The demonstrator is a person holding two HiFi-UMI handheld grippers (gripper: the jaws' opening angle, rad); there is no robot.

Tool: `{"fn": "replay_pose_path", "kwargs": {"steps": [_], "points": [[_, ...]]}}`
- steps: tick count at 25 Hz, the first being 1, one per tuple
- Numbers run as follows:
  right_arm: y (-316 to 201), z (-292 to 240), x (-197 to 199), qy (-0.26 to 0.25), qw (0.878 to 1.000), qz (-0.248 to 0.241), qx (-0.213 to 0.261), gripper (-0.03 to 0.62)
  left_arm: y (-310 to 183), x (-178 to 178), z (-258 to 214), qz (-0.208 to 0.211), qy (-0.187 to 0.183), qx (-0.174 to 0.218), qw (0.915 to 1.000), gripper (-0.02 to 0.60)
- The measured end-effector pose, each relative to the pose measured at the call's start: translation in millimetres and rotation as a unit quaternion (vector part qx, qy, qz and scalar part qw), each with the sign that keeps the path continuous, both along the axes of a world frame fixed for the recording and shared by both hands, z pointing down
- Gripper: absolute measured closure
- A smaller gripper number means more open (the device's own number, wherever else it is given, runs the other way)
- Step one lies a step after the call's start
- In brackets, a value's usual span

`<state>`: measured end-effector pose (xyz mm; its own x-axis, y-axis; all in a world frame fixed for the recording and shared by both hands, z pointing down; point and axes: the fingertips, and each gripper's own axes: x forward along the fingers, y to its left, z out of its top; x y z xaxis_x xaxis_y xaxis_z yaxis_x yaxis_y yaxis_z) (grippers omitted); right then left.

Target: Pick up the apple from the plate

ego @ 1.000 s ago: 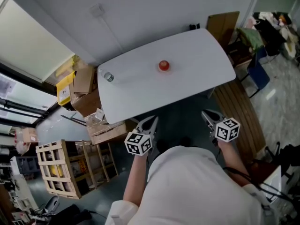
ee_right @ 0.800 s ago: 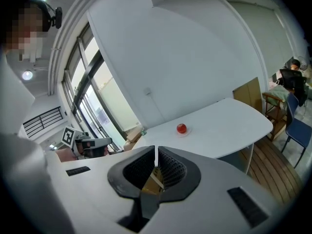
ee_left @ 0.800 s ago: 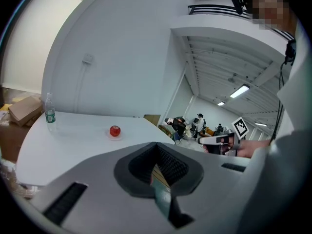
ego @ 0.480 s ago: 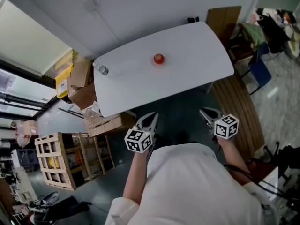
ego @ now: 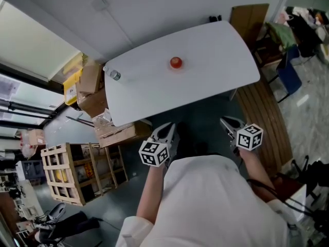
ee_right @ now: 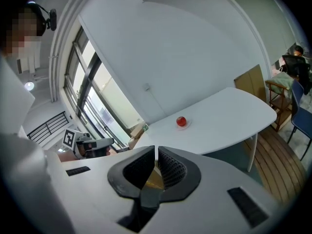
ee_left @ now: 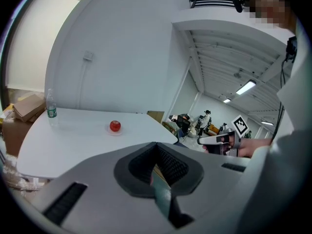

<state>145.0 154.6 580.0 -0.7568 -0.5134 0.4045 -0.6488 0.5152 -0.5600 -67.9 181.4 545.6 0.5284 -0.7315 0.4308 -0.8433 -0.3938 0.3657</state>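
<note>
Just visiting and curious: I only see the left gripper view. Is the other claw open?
Observer: No. The right gripper has its jaws together, with nothing between them.
Operator: Is either claw over the table?
Observer: No. From the head view, the left gripper and the right one both sit short of the table's near edge.
Operator: Anything on the floor?
Observer: A wooden crate rack stands to the person's left.

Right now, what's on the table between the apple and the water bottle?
Nothing; the head view shows bare tabletop between apple and bottle.
</note>
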Motion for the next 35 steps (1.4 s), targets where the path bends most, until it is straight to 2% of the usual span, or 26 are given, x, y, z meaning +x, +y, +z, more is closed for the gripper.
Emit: {"fn": "replay_pose_path", "kwargs": {"steps": [6,15,22,25,29,35], "points": [[-21,0,-1,0.008,1.0,0.012,-0.001,0.551,-24,-4,12,-0.005,0.0,-0.01,0.9999,0.58],[-66,-1,-14,0.024,0.999,0.023,-0.002,0.551,-80,-9,14,0.02,0.015,-0.013,0.9996,0.58],[-103,6,-28,0.054,0.998,0.026,-0.006,0.551,-124,-31,21,0.034,0.018,-0.026,0.9989,0.58],[-116,8,-35,0.066,0.997,0.026,-0.007,0.551,-139,-40,24,0.046,0.022,-0.032,0.9982,0.58],[-137,2,-38,0.069,0.996,0.048,0.006,0.551,-159,-47,27,0.069,0.032,-0.037,0.9964,0.58],[-164,8,-44,0.094,0.993,0.068,0.002,0.551,-193,-62,45,0.102,0.018,-0.055,0.9931,0.58]]}}
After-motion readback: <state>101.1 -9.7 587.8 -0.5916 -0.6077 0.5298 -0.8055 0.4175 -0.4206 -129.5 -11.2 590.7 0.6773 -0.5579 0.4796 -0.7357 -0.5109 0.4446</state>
